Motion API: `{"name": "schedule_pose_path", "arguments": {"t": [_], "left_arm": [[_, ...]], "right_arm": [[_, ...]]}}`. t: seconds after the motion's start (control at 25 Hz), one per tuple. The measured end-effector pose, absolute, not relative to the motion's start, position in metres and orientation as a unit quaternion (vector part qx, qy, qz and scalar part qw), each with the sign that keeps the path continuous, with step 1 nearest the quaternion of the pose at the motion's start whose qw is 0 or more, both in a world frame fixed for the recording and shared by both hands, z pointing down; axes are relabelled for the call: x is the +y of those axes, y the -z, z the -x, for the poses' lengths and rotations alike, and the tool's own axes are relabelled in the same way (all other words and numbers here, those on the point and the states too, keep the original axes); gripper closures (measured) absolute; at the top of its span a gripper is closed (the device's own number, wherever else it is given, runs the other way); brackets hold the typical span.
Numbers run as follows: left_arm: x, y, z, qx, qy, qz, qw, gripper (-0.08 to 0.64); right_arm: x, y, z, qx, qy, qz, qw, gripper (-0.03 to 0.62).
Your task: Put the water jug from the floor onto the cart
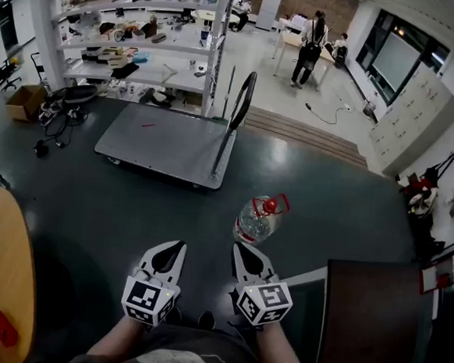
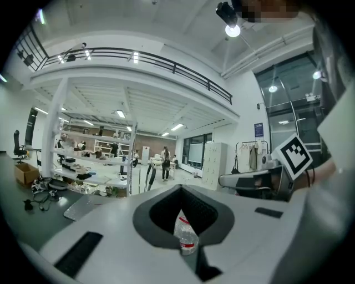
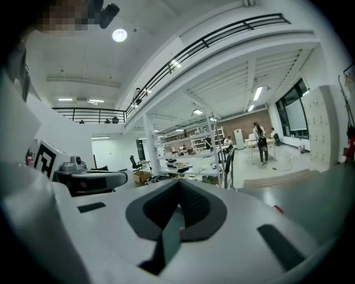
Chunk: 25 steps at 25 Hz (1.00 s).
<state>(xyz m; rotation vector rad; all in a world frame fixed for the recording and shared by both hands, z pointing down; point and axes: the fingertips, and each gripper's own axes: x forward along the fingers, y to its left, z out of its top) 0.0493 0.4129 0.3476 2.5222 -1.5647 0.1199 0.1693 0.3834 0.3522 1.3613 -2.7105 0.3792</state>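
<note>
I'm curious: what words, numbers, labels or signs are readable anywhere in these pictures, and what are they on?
No text here can be read.
On the water jug: a red label band, print too small to read.
On the blue wall sign: too small and blurred to read.
On the marker cubes: only black-and-white square patterns, no letters or numbers.

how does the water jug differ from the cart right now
The water jug is clear plastic with a red handle; the cart is a grey flat deck with a black push handle. The water jug is far smaller than the cart. In the head view the water jug is nearer, and the cart lies beyond it. Both rest on the dark floor, apart from each other.
</note>
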Motion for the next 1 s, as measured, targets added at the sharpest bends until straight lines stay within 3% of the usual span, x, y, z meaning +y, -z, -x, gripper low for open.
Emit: {"name": "schedule_pose_path", "arguments": {"t": [0.32, 0.72, 1.0], "left_arm": [[0.414, -0.349, -0.048, -0.523, -0.042, -0.846, 0.094, 0.554], [0.412, -0.363, 0.009, -0.542, -0.035, -0.833, 0.106, 0.554], [0.398, -0.381, 0.031, -0.528, -0.05, -0.84, 0.116, 0.554]], "right_arm": [[0.374, -0.351, -0.18, -0.865, -0.142, -0.48, 0.024, 0.603], [0.368, -0.361, -0.14, -0.87, -0.133, -0.474, 0.012, 0.603], [0.361, -0.371, -0.161, -0.83, -0.095, -0.549, 0.01, 0.603]]}}
